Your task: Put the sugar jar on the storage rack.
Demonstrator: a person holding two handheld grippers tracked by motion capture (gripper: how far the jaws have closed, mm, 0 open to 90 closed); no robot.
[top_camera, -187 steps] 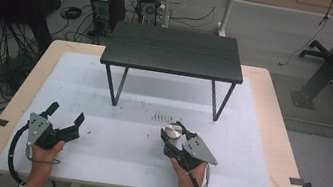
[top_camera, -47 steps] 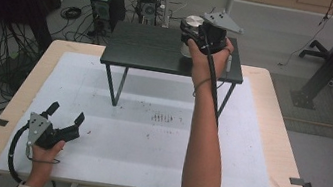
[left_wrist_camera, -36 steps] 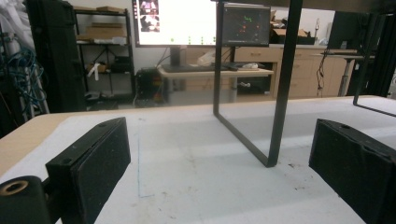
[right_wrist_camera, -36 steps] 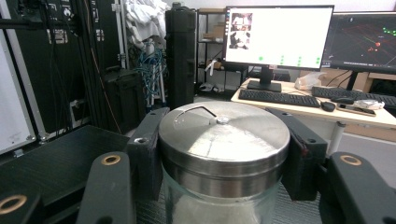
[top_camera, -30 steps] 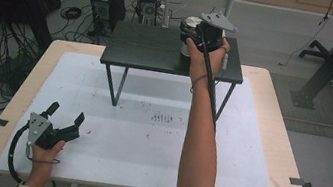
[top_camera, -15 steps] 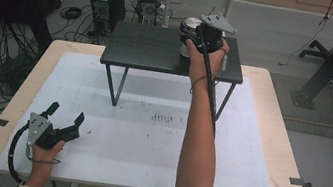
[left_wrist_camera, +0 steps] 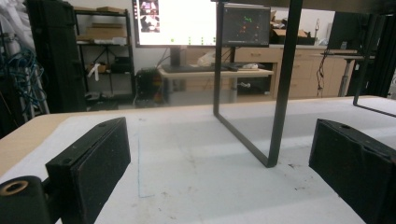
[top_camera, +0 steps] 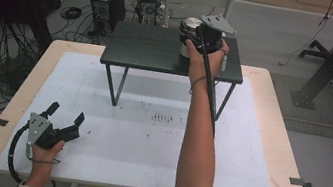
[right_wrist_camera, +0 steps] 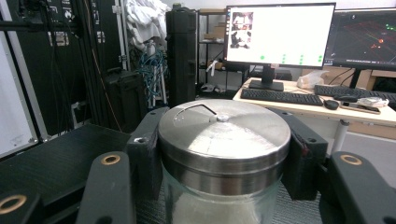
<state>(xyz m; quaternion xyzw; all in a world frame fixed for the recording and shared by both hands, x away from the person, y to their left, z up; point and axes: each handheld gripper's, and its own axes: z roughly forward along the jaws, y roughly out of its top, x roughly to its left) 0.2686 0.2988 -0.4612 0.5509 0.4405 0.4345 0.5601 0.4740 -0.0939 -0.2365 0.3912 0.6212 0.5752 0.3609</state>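
Tabletop (top_camera: 258, 138), white-covered, carries a small black stand (top_camera: 151, 48) at its far side. Right claw (top_camera: 195, 32) reaches over the stand's right end, jaws pinching a glass jar (right_wrist_camera: 219, 196) just under its steel lid (right_wrist_camera: 224, 133); jar appears to rest on the stand, contact not clear. Left claw (top_camera: 65, 119) sits spread and empty near the tabletop's near left edge.

Judgement: glass is rigid, smooth, breakable; grip below the lid rim. Right gripper view resolves lid and pale contents; high view gives placement.

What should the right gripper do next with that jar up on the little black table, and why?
Probably open the jaws and let go. The right gripper is clamped on the glass jar just under its steel lid, and the jar seems to sit upright on the black table, so it looks placed.
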